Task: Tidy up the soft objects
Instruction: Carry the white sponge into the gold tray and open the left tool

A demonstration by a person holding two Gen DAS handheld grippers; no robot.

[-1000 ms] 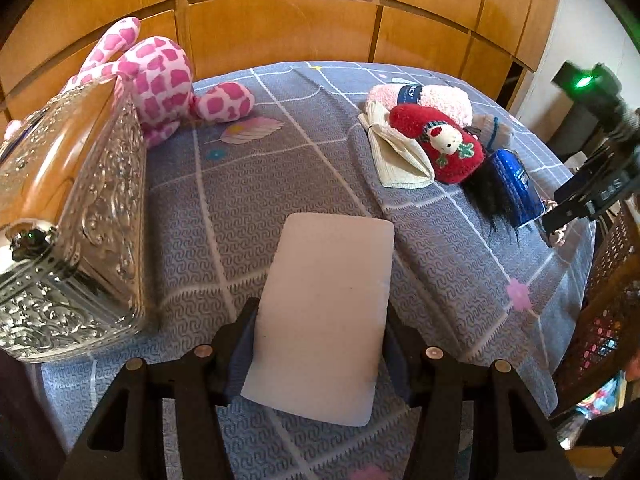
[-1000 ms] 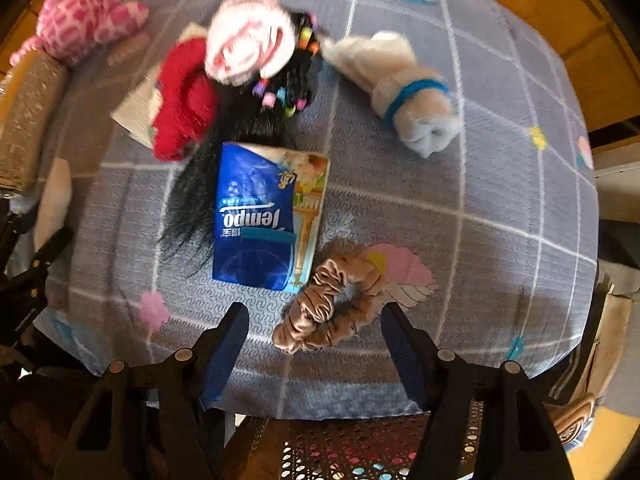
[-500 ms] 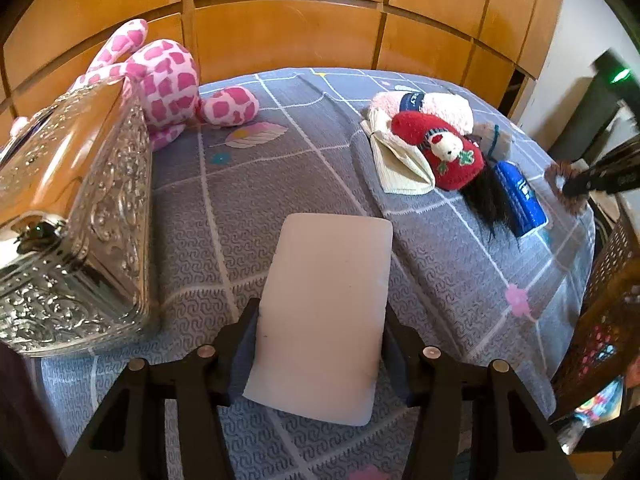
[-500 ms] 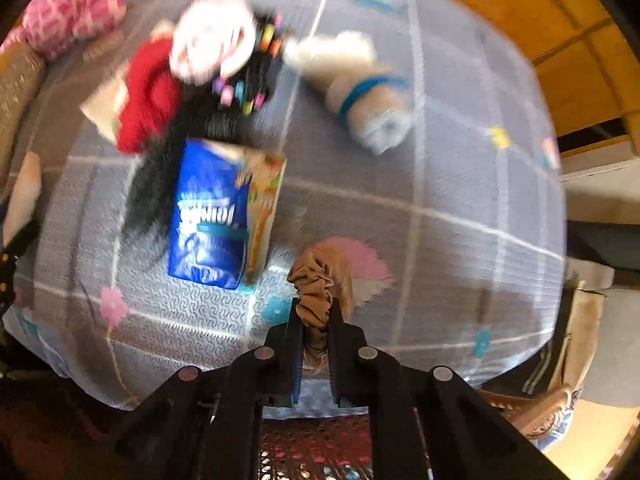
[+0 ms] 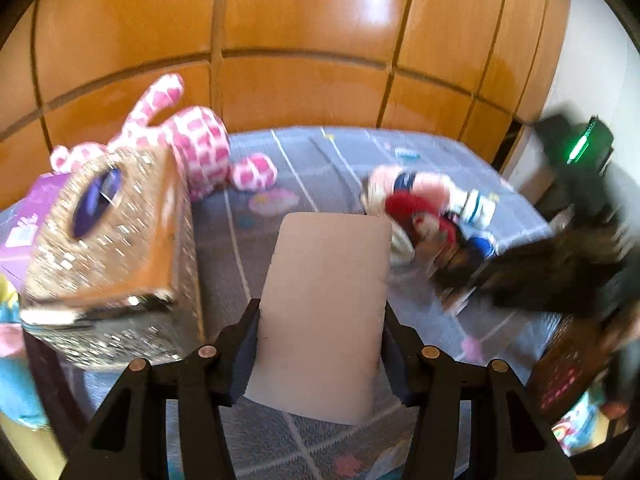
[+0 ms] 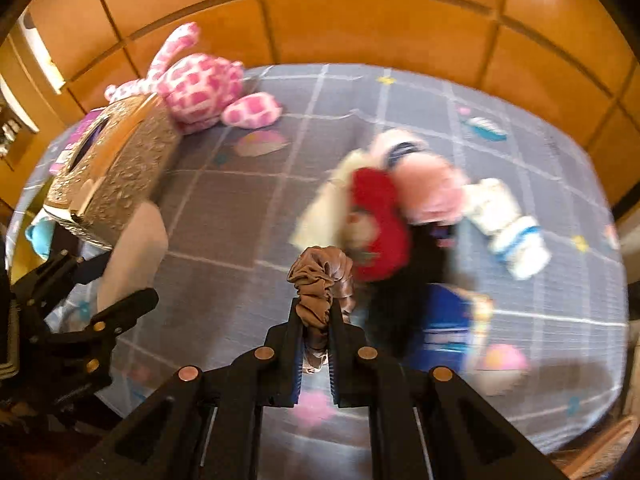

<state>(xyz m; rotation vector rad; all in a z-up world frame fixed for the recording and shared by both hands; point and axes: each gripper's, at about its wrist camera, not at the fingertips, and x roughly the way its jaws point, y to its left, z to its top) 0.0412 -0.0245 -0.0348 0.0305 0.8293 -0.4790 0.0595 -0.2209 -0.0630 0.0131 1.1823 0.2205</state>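
Note:
My left gripper [image 5: 320,314] is shut on a pale flat foam pad [image 5: 324,280], held above the grey checked cloth [image 5: 312,160]. My right gripper [image 6: 316,312] is shut on a brown satin scrunchie [image 6: 320,276] that bunches up above the fingertips, off the cloth. Right of centre lies a blurred pile: a red plush [image 6: 380,216], a pink fluffy piece [image 6: 428,188], a rolled sock with a blue band [image 6: 516,240], black hair [image 6: 400,304] and a blue tissue pack [image 6: 448,320]. A pink spotted plush [image 5: 192,148] leans at the back left.
An ornate silver box [image 5: 116,256] with an oval slot in its top stands at the left, close beside the pad. A purple box [image 5: 24,220] lies behind it. Wooden panels [image 5: 304,40] close off the back. The table edge drops away at the right.
My right gripper shut on the scrunchie, lifted it off the cloth and swung toward the table's middle. My left gripper rose with the pad, so the silver box's top now shows.

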